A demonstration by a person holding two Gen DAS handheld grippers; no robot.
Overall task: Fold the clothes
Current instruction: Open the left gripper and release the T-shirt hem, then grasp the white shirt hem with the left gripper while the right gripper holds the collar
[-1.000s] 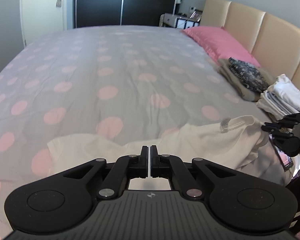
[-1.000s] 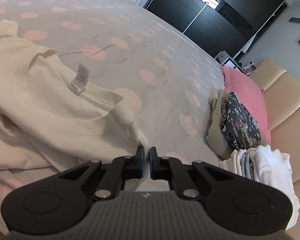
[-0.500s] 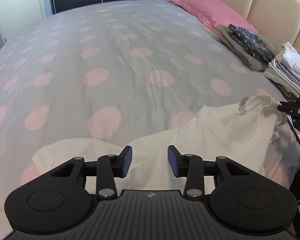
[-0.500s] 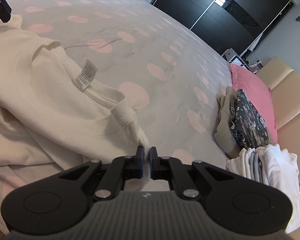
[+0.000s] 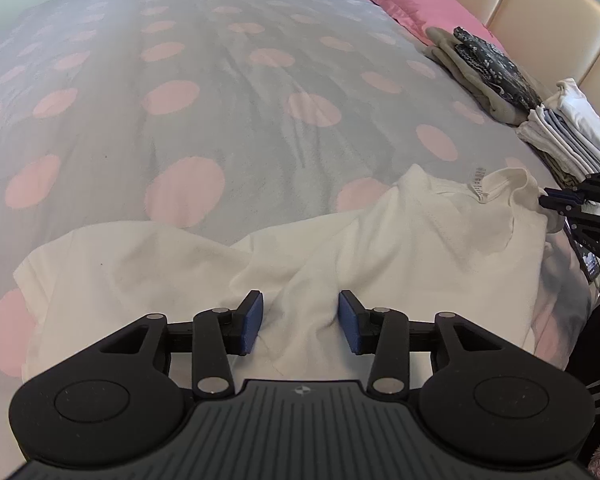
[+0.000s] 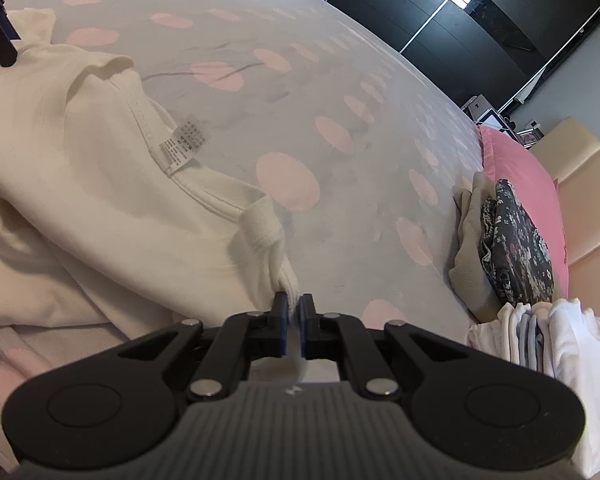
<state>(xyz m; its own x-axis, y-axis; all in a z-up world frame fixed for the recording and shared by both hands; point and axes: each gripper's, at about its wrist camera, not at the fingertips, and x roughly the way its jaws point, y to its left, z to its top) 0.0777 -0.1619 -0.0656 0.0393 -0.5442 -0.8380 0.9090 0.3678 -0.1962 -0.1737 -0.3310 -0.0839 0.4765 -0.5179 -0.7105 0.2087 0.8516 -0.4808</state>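
Shirt crumpled under both tongs, left tongs spread wide over a fold, right tongs pinching its collar edge — folded stacks right of them.

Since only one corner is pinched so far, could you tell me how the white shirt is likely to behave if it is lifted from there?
The white shirt would probably hang limp: it already lies in soft folds on the bed. It looks light, so the right gripper, shut on its ribbed edge, should carry it. The left gripper is open, so the far side would likely drag.
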